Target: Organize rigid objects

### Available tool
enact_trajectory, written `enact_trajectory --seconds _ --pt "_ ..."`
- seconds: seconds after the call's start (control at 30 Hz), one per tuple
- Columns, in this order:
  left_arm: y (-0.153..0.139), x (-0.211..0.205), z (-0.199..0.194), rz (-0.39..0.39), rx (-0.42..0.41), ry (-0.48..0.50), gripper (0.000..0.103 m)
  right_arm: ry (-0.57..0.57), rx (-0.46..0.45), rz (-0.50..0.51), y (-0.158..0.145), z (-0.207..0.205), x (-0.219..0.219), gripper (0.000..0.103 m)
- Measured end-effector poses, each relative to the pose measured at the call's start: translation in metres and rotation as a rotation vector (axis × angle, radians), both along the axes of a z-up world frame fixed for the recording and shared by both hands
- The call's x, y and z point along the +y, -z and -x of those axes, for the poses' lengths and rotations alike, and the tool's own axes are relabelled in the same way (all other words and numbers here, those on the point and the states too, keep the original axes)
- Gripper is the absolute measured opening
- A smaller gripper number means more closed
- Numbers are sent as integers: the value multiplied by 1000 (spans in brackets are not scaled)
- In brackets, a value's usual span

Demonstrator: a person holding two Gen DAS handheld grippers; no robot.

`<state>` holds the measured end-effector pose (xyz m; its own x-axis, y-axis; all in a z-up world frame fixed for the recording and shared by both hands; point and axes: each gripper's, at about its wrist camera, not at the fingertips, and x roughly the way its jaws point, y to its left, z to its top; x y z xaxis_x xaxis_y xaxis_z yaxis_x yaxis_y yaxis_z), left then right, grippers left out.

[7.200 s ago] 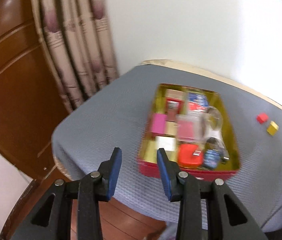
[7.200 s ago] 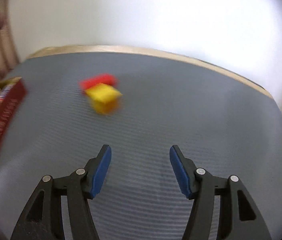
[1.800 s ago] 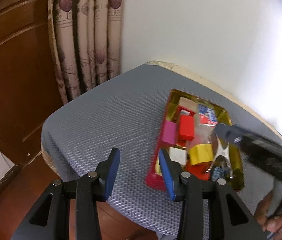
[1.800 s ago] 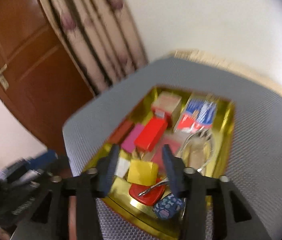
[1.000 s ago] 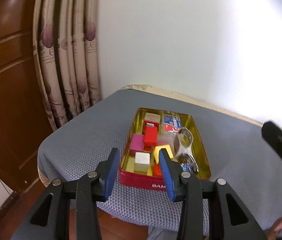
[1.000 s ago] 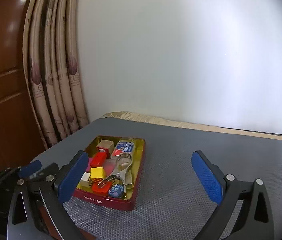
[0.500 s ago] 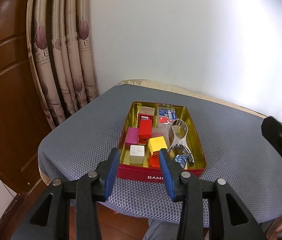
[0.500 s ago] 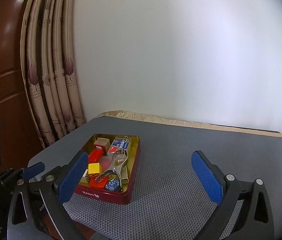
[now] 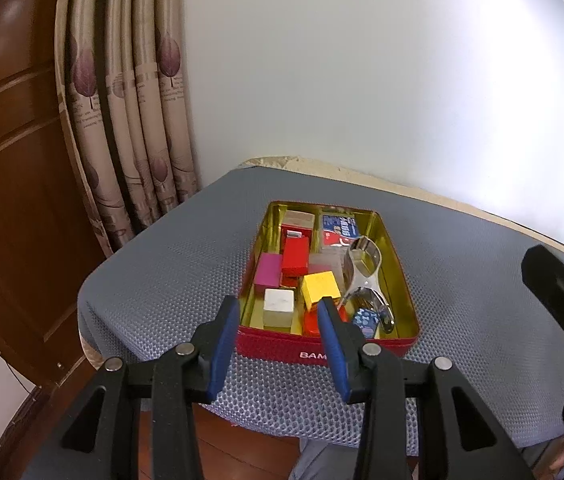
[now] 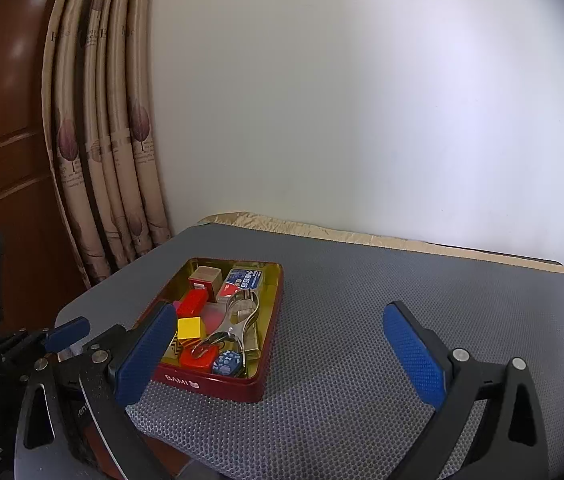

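A red tin [image 9: 322, 354] with a gold inside sits on the grey-matted desk [image 9: 169, 280], at the middle of the left wrist view and lower left of centre in the right wrist view [image 10: 217, 384]. Inside it lie a yellow cube [image 9: 320, 288], a white cube [image 9: 278, 307], a magenta block [image 9: 267, 272], a red block [image 9: 296, 255], a tan cube [image 9: 298, 218] at the far end, a blue-and-red packet [image 9: 340, 232], a metal tool [image 9: 364, 270] along the right side, and a small blue patterned piece [image 9: 364, 320] near the front wall.

The left gripper [image 9: 277, 340] hangs just in front of the tin's near wall, its fingers released with a narrow gap and nothing between them. The right gripper [image 10: 277, 354] has its fingers spread wide and empty over the bare mat to the right of the tin; in the left wrist view it shows at the right edge [image 9: 562, 292].

A curtain [image 9: 129, 120] and a wooden door [image 9: 13, 160] fill the left of both views.
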<state>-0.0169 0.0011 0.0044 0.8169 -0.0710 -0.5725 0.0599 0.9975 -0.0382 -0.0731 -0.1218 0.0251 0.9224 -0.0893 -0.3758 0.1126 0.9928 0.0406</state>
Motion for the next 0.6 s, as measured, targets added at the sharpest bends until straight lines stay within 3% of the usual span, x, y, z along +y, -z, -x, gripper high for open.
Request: enact_trajectory --seconds 0.33,0.6 --pt "-3 7 0 11 -28 -5 41 27 -23 59 4 2 13 102" --pt "-16 12 9 -47 -110 -8 41 43 -25 103 10 -2 23 102"
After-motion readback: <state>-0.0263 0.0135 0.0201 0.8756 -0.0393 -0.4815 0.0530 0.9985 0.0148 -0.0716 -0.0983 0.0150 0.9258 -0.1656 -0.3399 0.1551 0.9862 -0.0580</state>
